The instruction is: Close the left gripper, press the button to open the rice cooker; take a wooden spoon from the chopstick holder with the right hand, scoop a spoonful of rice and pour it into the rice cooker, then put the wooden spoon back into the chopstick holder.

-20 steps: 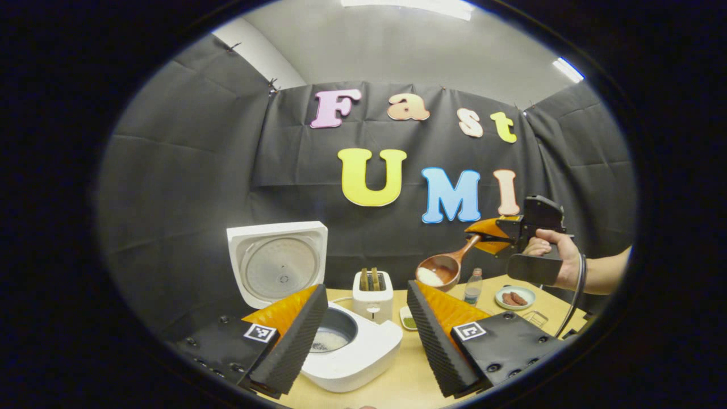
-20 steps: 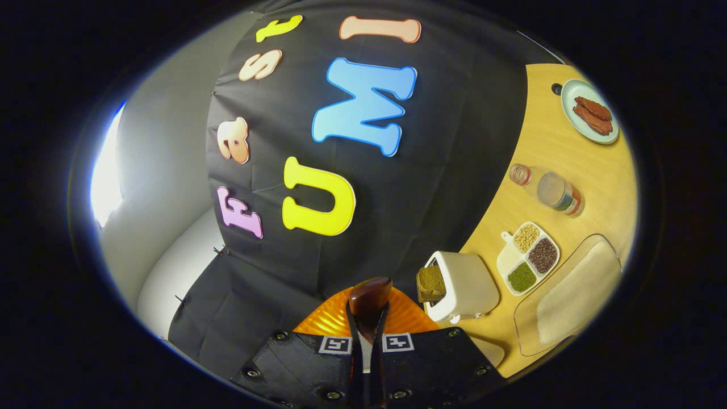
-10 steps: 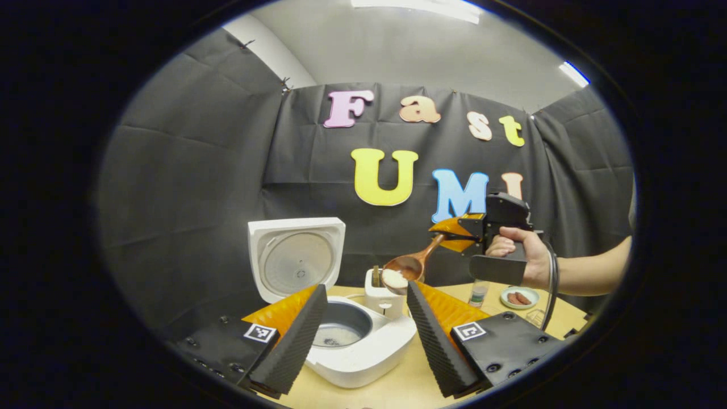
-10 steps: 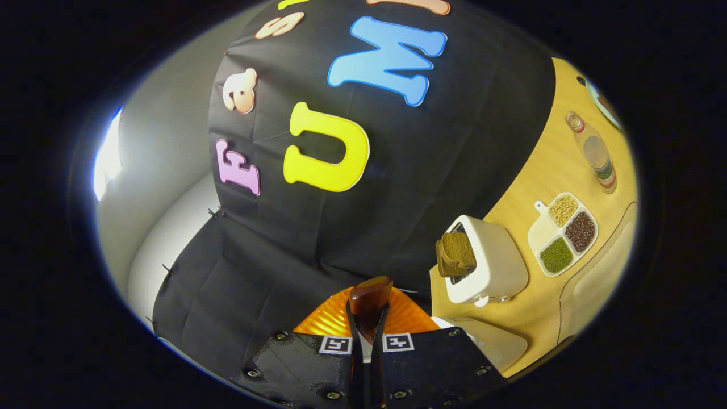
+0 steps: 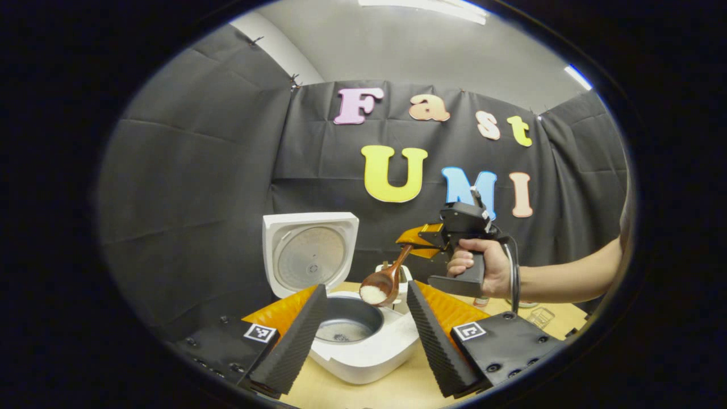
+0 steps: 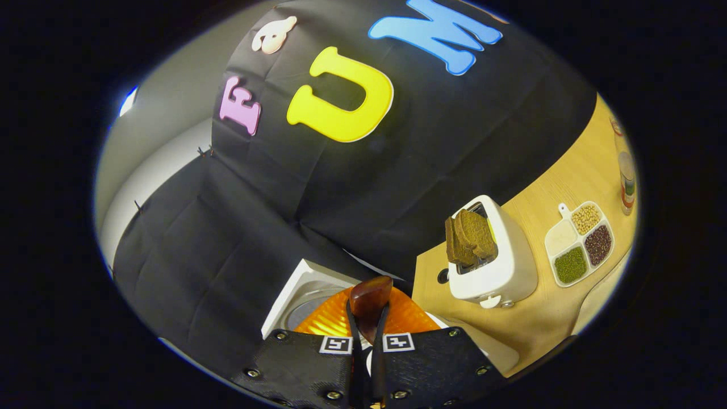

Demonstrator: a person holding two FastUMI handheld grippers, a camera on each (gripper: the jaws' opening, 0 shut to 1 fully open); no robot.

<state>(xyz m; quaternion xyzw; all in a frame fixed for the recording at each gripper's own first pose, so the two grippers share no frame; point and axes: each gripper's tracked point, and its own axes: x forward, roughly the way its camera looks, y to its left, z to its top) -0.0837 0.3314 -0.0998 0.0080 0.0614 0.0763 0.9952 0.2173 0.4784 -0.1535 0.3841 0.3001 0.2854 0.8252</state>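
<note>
1. The right gripper [image 5: 413,243] has carried the wooden spoon [image 5: 384,282], clamped by its handle and loaded with rice, left to above the open rice cooker [image 5: 363,341].
2. The left gripper [image 5: 366,332] hangs near, jaws wide apart, holding nothing.

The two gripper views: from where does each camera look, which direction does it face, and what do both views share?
Left gripper view: rides the open left gripper, facing the open rice cooker; the hand holds the right gripper.
Right gripper view: rides the right gripper, rolled sideways, facing the wall and toaster; fingers clamp the wooden spoon.
Shared: wooden spoon, cooker lid, table.
</note>
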